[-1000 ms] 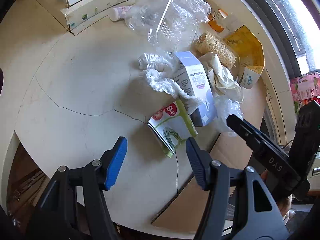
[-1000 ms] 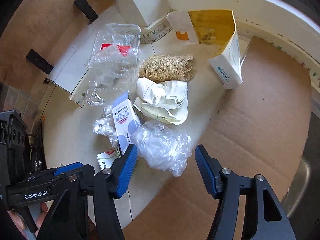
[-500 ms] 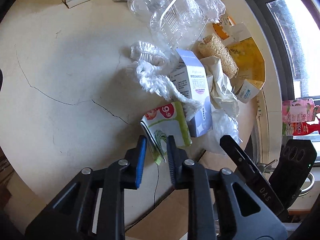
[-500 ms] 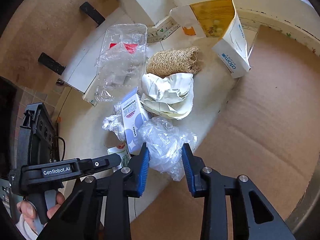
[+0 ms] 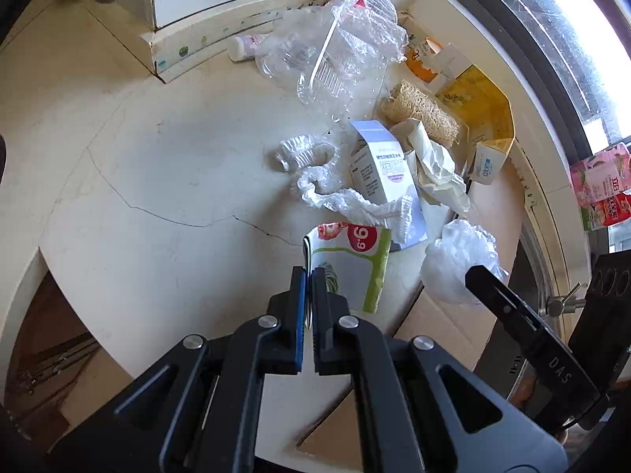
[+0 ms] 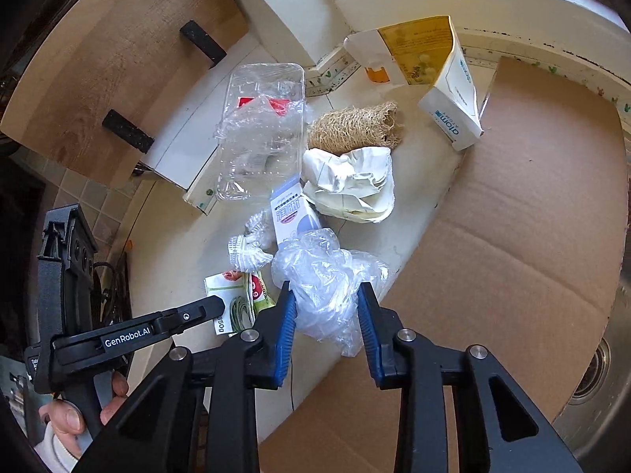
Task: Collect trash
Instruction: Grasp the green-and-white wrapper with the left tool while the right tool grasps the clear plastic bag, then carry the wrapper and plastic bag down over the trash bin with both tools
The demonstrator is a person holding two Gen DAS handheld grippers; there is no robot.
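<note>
Right wrist: crumpled clear plastic bag [image 6: 323, 276]

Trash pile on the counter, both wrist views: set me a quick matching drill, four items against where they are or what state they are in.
Items:
1. green-and-white packet
2. crumpled clear bag
3. loofah
4. yellow carton

States:
A. lies loose beside the crumpled paper
B. pinched at its edge by the shut left gripper
C. open, lying by the cardboard sheet's edge
D. between the right gripper's blue pads, pressed

Pairs: 1-B, 2-D, 3-A, 4-C
</note>
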